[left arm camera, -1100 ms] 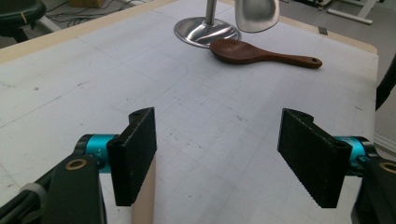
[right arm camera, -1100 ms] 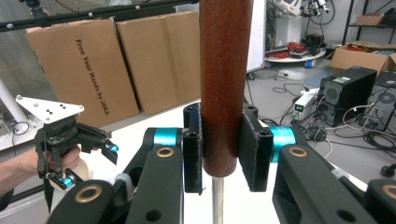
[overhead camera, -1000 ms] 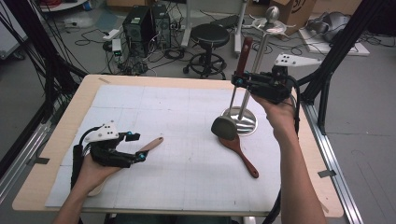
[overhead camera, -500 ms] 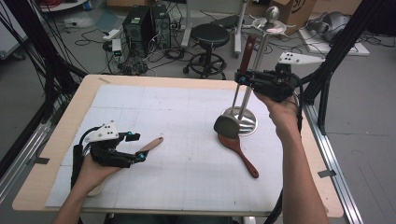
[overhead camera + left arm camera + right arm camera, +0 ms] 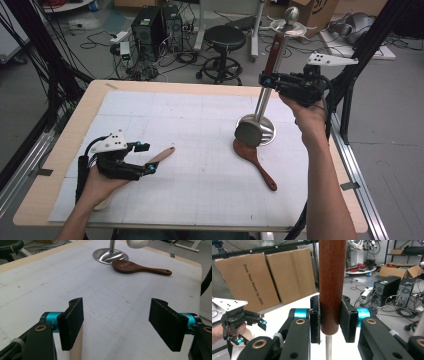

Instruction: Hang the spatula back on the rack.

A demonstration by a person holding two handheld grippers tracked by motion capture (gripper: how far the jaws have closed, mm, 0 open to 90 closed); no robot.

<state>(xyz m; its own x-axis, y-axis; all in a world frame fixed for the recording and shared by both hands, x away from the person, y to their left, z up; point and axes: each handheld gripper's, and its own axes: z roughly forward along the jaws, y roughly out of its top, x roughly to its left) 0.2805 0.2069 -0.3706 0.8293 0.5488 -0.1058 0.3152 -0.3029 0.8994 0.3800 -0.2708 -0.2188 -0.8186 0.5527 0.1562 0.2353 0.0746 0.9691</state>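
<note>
Lifting a steel spatula [image 5: 250,132] by its wooden handle [image 5: 332,285], right gripper [image 5: 267,81] pinching it, frame right. Left gripper [image 5: 148,157] resting lower left, jaws spread beside a pale wooden utensil [image 5: 161,155]. Next, likely hanging it on the stand [image 5: 263,127].

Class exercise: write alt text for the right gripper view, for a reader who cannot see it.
The right gripper is shut on a thick brown wooden handle that stands upright between its pads. Far off at the lower left, the left gripper sits in a hand, with cardboard boxes behind.
</note>
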